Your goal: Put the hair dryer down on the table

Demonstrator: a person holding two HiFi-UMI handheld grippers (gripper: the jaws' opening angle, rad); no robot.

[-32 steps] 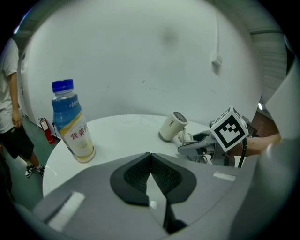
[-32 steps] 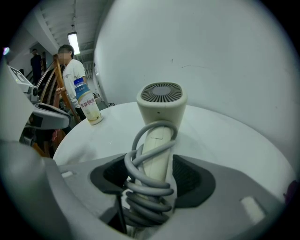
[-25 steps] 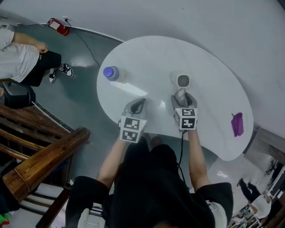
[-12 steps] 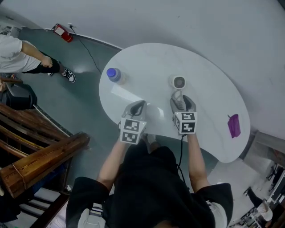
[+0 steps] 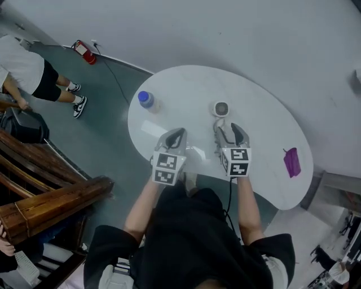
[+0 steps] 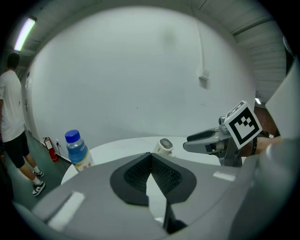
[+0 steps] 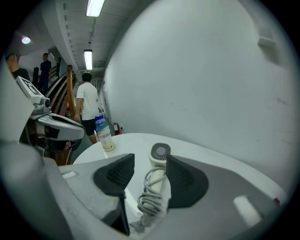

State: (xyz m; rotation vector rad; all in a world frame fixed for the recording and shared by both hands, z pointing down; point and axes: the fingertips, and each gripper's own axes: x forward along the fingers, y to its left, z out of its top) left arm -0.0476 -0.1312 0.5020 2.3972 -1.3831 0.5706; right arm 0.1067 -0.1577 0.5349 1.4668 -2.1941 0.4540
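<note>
Now dryer [image 5: 220, 109] flat, head away, handle between jaws of R hand-held gripper [image 5: 227, 128]: open, just narrowing.

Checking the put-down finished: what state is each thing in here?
White hair dryer with coiled cord: lying on white table, released.
Blue-capped plastic bottle: upright, capped.
Purple object: lying on table.
Left gripper: fingers shut, empty.
Right gripper: fingers open above dryer, just been closing, nothing between them.

Probably an institutional hall: ceiling strip lights [image 7: 94, 6], fire extinguisher [image 5: 84, 52], bare white walls [image 5: 237, 28].
</note>
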